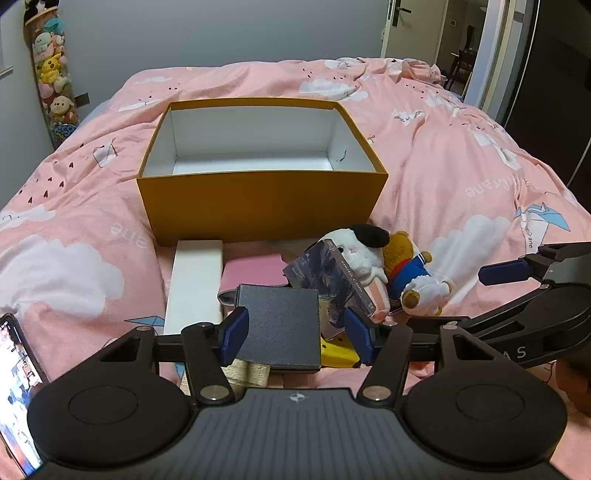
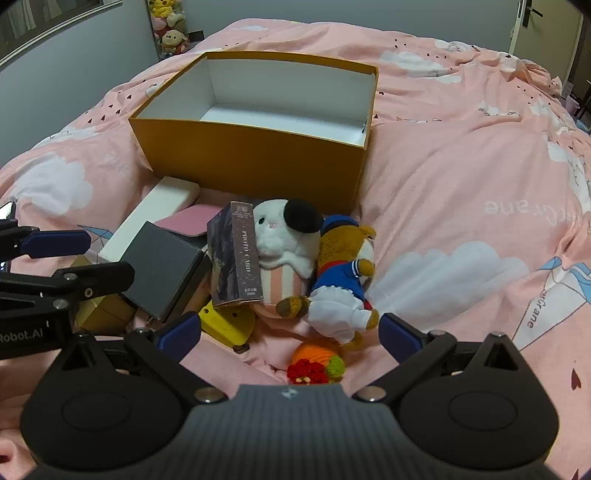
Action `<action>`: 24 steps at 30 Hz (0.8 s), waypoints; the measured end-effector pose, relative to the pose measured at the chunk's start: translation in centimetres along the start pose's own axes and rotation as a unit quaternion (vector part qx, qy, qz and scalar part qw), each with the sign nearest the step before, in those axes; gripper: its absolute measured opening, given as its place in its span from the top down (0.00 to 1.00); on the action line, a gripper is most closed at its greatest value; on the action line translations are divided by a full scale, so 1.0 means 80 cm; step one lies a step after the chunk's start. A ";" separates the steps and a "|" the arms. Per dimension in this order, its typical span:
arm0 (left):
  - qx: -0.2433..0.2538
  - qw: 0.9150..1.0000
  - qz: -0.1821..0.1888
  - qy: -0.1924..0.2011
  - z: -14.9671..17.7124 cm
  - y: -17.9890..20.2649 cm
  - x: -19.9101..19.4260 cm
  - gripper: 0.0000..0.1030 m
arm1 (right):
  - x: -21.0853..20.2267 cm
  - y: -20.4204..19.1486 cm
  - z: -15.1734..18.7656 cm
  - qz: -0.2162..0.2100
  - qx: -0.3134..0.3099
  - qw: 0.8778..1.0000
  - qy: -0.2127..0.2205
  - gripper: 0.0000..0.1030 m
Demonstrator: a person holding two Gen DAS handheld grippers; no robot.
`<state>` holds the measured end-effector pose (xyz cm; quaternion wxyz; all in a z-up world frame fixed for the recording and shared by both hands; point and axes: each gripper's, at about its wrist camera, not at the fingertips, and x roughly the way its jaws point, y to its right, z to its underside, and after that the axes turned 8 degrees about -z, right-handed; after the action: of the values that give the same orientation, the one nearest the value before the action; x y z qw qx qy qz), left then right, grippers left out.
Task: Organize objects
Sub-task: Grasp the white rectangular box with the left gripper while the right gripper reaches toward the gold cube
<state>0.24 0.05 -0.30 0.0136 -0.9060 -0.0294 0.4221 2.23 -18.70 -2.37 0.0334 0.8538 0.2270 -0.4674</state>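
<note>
An open yellow box (image 1: 258, 203) with a white inside stands on the pink bed; it also shows in the right wrist view (image 2: 255, 158). In front of it lies a pile: a grey box (image 1: 280, 325), a white long box (image 1: 195, 284), a pink case (image 1: 255, 271), a photo card box (image 2: 236, 258), a white plush (image 2: 280, 236) and a brown bear plush (image 2: 343, 273). My left gripper (image 1: 295, 332) is open with its fingers on either side of the grey box. My right gripper (image 2: 290, 332) is open above a knitted orange toy (image 2: 317, 363), empty.
A yellow toy (image 2: 225, 325) and a gold box (image 2: 99, 310) lie under the pile. A phone (image 1: 18, 387) lies at the left edge. A plush-toy column (image 1: 51, 74) stands by the wall. A door (image 1: 410, 22) is at the back right.
</note>
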 end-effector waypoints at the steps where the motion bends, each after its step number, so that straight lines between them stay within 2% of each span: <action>1: 0.000 1.000 0.001 -0.001 0.000 0.000 0.001 0.32 | 0.000 0.000 0.000 -0.001 0.000 1.000 0.000 0.01; 6: 0.006 1.000 0.006 -0.011 -0.002 -0.003 0.006 0.32 | 0.003 0.002 -0.001 -0.005 0.000 1.000 -0.004 0.01; 9: 0.007 0.999 0.016 -0.033 -0.004 -0.011 0.014 0.32 | 0.004 0.002 -0.005 -0.007 -0.003 1.000 -0.002 0.02; 16: -0.015 0.997 0.027 -0.074 -0.006 -0.035 0.037 0.33 | 0.020 0.005 -0.026 -0.027 0.006 1.000 -0.009 0.27; 20: -0.023 0.995 0.039 -0.090 -0.008 -0.041 0.051 0.26 | 0.036 0.004 -0.037 -0.047 0.010 0.999 -0.017 0.32; 24: 0.012 0.995 0.013 -0.094 -0.008 -0.024 0.067 0.23 | 0.053 0.001 -0.046 -0.064 0.010 0.997 -0.029 0.39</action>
<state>4.11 2.31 -3.88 0.0163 -0.8624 -0.0134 0.5059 7.05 -16.26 -3.74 0.0011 0.8238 0.2758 -0.4953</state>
